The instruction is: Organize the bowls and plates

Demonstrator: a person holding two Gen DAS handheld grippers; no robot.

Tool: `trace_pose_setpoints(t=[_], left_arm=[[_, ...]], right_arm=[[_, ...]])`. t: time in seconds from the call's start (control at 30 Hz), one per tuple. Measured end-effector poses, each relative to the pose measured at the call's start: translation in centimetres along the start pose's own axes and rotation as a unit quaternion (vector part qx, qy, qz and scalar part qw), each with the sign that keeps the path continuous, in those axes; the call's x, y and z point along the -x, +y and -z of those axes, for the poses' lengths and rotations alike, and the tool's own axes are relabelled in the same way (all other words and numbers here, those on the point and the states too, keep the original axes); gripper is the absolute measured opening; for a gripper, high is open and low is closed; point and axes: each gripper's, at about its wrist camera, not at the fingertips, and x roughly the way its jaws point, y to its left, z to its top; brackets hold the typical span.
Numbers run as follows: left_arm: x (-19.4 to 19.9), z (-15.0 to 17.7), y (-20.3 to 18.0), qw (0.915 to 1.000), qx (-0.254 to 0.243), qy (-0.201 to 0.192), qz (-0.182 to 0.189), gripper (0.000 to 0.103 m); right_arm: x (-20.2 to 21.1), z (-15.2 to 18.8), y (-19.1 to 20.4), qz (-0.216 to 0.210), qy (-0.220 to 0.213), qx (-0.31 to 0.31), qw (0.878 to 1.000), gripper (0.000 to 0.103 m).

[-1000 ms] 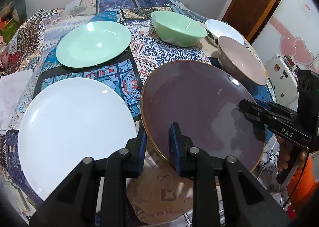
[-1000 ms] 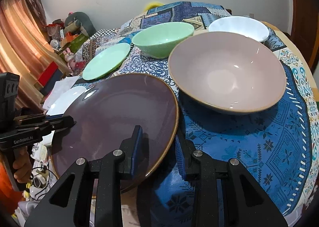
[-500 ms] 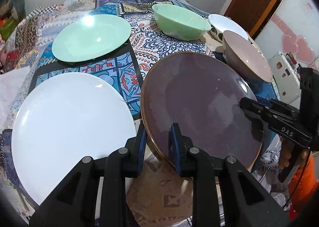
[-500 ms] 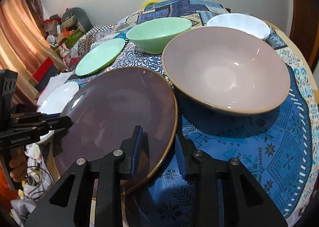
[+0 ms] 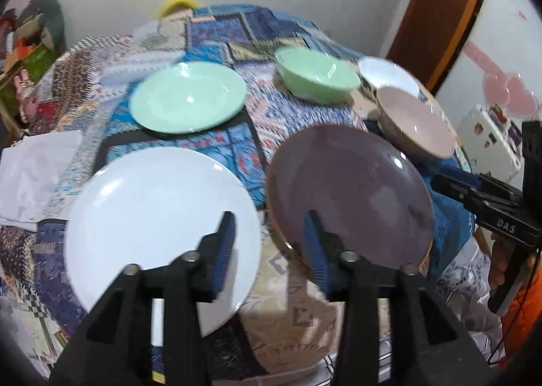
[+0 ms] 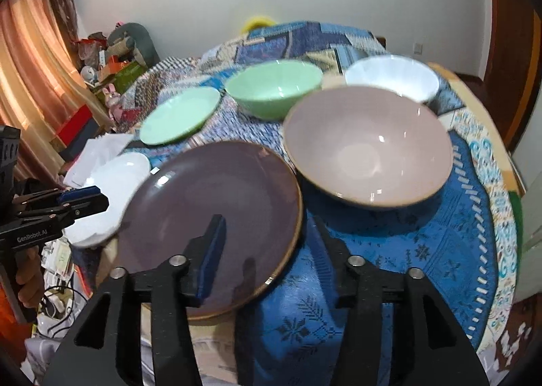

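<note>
A purple plate (image 5: 349, 193) (image 6: 216, 209) lies on the patterned tablecloth (image 5: 216, 37). My left gripper (image 5: 271, 233) is open, its jaws astride the plate's near-left rim without gripping. My right gripper (image 6: 267, 237) is open over the plate's near-right rim. A white plate (image 5: 159, 216) (image 6: 111, 182) lies to the left, a green plate (image 5: 188, 101) (image 6: 179, 115) behind it. A green bowl (image 5: 315, 74) (image 6: 274, 87), a white bowl (image 5: 386, 74) (image 6: 391, 76) and a pink bowl (image 5: 413, 121) (image 6: 367, 145) stand at the back right.
White paper (image 5: 34, 172) lies at the table's left edge. A wooden door (image 5: 440, 13) and a white appliance (image 5: 487, 142) stand to the right. Clutter and a curtain (image 6: 30, 87) are beyond the table's left side.
Both grippers have opened and let go of the purple plate, which now lies on the table. Both have pulled back a little.
</note>
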Motion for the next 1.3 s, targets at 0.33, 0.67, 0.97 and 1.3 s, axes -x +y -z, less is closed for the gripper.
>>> trace_pose_setpoints(t=[0.33,0.67,0.97,1.3], left_arm=[[5.2,0.5,4.2,0.9967,0.033,-0.055,-0.051,0.072],[5.6,2.1,9.2,0.9918,0.079,-0.044,-0.090,0.079],[3.9,4.2,13.4,0.9878,0.118,-0.011,-0.102,0.079],[1.7,5.9,15.2,0.9879,0.132,0.026,-0.076,0.062]], right_arm=[[0.8,-2.3,3.9,-0.037,-0.034,0.028,0.998,0.056],[-1.3,-4.2,8.4,-0.060,-0.032,0.081,0.994,0.060],[-6.1,-5.1,12.0,-0.081,0.014,0.110,0.991,0.060],[-12.0,-6.1,15.2,-0.090,0.090,0.151,0.980,0.060]])
